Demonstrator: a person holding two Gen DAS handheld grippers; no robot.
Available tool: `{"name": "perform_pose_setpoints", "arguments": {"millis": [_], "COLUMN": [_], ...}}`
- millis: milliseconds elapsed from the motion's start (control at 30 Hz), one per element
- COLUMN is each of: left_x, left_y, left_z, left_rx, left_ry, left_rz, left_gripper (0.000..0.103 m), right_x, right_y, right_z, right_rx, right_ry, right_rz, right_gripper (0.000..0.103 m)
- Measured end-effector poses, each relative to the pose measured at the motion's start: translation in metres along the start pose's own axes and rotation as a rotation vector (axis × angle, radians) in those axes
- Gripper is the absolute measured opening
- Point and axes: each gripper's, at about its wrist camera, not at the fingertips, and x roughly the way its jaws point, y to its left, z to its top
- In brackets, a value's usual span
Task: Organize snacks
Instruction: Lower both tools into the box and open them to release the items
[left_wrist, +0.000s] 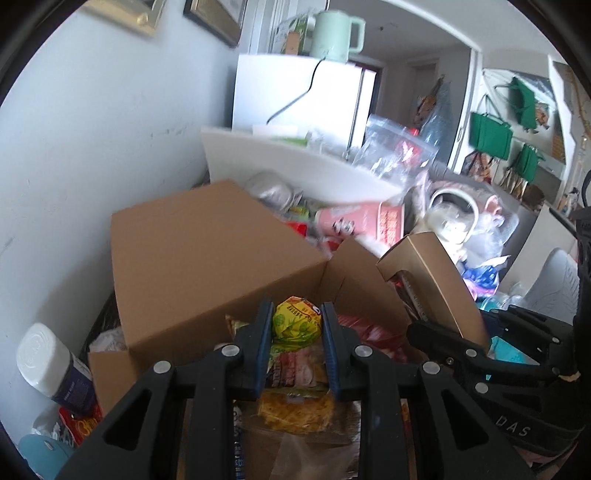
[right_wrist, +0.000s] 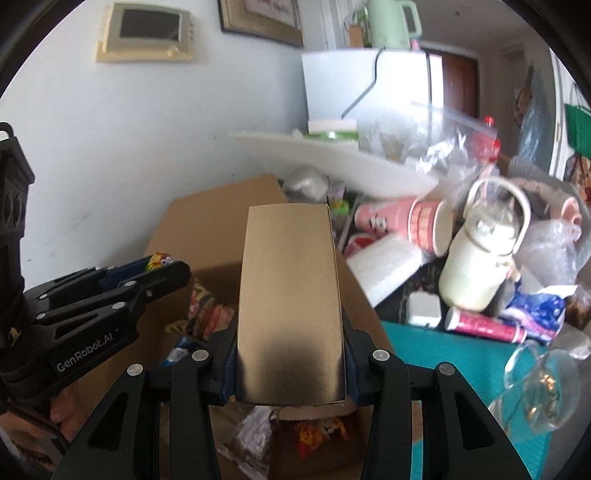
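Here my left hand-held gripper (left_wrist: 295, 325) is closed on a yellow-and-green wrapped snack (left_wrist: 296, 322), its blue-padded fingers pressing both sides, and it hangs over the open cardboard box (left_wrist: 207, 258). Below the snack lie more packets (left_wrist: 295, 373) inside the box, but my own gripper frame covers most of them and I cannot read their print or count them. The box's far flap stands up and hides whatever sits behind it against the wall.

My right hand-held gripper (right_wrist: 290, 363) clamps a tan carton (right_wrist: 290, 291) by its long sides, held out lengthwise over the same box. The carton fills the middle of the right wrist view and blocks much of the box interior; only scraps of red and orange wrappers (right_wrist: 321, 434) show beneath its near end, too blurred to name. In the left wrist view the carton (left_wrist: 432, 280) appears at the right, tilted, just beside the box's right flap, with the right gripper's fingers partly cut off by the frame edge.

Past the box the worktop (right_wrist: 443, 350), teal where it is bare, is crowded: a cream jug with a hoop handle (right_wrist: 480, 258), pink paper cups lying on their sides (right_wrist: 406, 218), a pink tube (right_wrist: 484, 325), and crumpled clear bags (right_wrist: 443, 144) whose contents I cannot make out. A white tray (right_wrist: 332, 162) leans across behind them, hiding the lower part of the white fridge (right_wrist: 365, 81). At the lower left of the left wrist view a white-capped bottle (left_wrist: 51, 365) lies tilted, its label unreadable.
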Motion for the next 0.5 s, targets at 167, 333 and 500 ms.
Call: {"name": "perform_pose_setpoints", "arguments": {"millis": [167, 333, 500], "left_x": [0.015, 0.023, 0.034], "left_y": [0.000, 0.000, 0.011], "left_z": [-0.007, -0.011, -0.015], "left_rx": [0.000, -0.005, -0.058], "left_ry": [0.054, 0.105, 0.185], "left_rz": [0.018, 0.023, 0.009], "left_gripper": [0.025, 0.025, 0.025], "right_x": [0.022, 0.033, 0.051], "right_y": [-0.001, -0.002, -0.002], "right_z": [-0.010, -0.017, -0.025], "right_rx": [-0.001, -0.011, -0.020], "right_ry": [0.057, 0.096, 0.154], "right_rz": [0.003, -0.016, -0.036], "right_gripper": [0.044, 0.044, 0.044]}}
